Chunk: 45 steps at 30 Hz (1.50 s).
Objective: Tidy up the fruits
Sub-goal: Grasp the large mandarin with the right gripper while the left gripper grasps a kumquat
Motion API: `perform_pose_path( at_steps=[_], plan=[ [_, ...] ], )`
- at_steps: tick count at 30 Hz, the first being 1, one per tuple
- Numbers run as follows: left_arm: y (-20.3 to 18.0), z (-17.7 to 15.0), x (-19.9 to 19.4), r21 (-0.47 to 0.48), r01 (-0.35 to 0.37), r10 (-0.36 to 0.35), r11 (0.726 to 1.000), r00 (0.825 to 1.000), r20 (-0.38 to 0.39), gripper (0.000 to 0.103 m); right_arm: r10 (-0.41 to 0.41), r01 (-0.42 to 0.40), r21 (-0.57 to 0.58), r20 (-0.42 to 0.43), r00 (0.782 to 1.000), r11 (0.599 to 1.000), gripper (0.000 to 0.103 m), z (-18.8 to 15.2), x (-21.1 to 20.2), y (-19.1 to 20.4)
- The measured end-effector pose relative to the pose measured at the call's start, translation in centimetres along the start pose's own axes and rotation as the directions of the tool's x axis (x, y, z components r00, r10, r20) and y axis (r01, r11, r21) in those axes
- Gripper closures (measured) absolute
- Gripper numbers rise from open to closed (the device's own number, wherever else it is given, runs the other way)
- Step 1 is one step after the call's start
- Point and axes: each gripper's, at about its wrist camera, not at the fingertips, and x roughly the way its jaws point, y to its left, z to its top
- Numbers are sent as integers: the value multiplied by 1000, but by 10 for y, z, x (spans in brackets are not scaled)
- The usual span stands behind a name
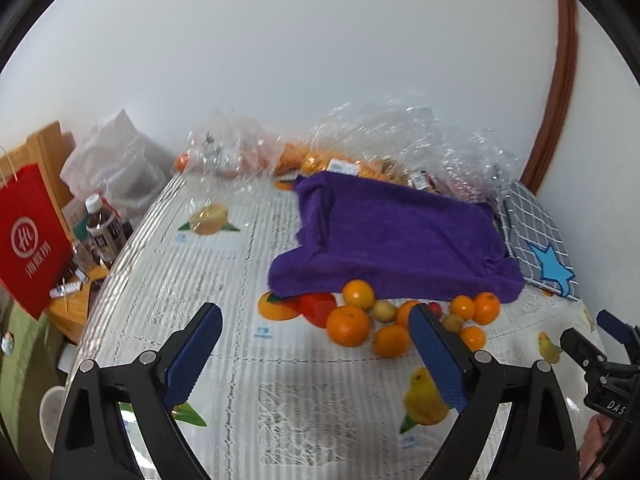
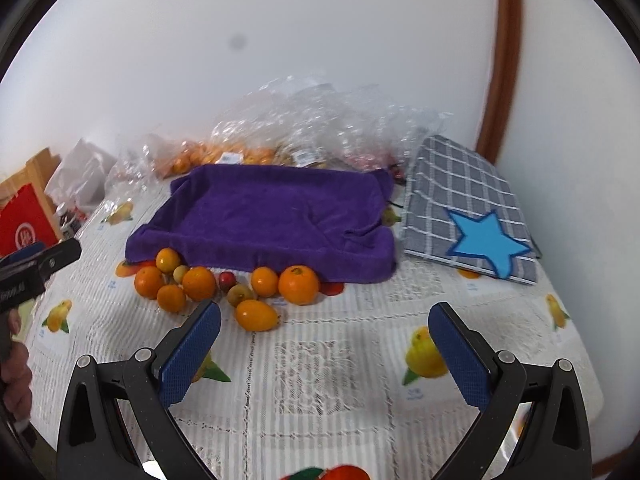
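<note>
Right gripper [image 2: 324, 332] jaws spread; fruit pile [image 2: 224, 284] just beyond.

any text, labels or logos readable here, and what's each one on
"DAS": on the right gripper body, cut off at the frame edge.
Red bag: white round logo and characters, too distorted to read.
Bottle label: too blurred.
White stickers on the fruit bags: too small.
Tablecloth captions by printed fruits: too small.

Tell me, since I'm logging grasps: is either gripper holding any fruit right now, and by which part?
Nothing is held. The left gripper and right gripper are both open and empty, short of the loose oranges lying by the purple towel.
</note>
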Motion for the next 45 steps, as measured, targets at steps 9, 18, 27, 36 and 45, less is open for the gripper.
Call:
perform_pose_path(
  at_steps=[9,18,27,36,45],
  plan=[
    [13,-11,39,43,34,-31,999,997,-67,10,70,-66,40,-83,994,997,18,-12,60,4],
    [12,-23,75,29,153,-148,988,979,-139,21,68,-62,76,-81,994,995,30,-13,86,1],
    [1,-19,106,-27,253,-253,967,947,-197,44,122,-113,99,-97,988,989,43,-12,105,-9],
    [2,-19,119,-92,316,-329,944,919,-215,63,174,-170,47,-110,979,984,49,-9,116,-7],
    [17,-18,110,-99,270,-283,958,946,-159,63,153,-157,-16,-156,976,987,52,-9,143,0]
  ],
)
